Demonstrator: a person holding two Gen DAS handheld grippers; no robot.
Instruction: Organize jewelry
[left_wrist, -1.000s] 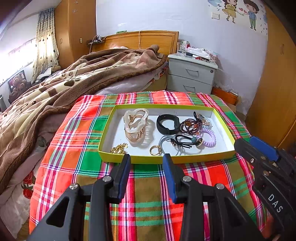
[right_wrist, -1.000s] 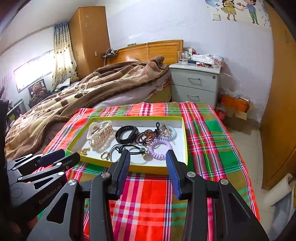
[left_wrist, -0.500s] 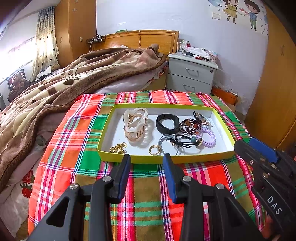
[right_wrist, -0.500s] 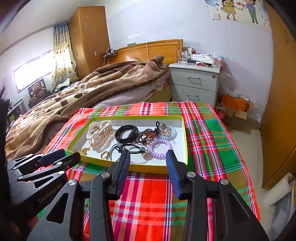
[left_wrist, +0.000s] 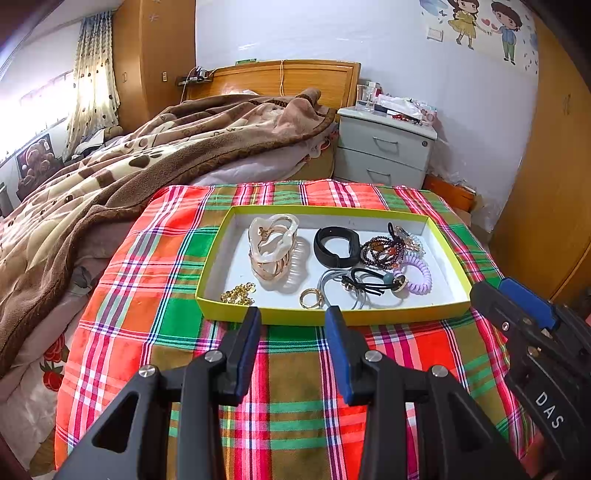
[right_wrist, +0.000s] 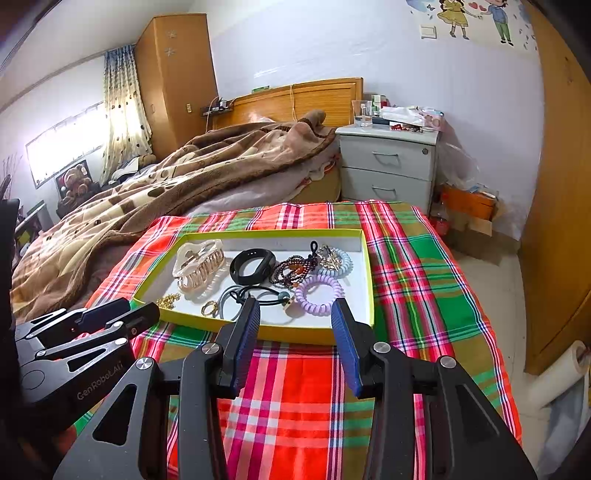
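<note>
Jewelry tray (left_wrist: 332, 315) lies just beyond both open jaws.

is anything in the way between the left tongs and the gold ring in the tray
Only the tray's near yellow wall. The open left tongs hover short of it, and the gold ring lies just past that wall on the tray floor, beside the grey hair ties. Nothing covers the ring.

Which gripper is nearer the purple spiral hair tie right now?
Right. The right gripper hovers at the tray's near edge, just short of the purple spiral hair tie. The left gripper sits further left, in front of the gold ring.
</note>
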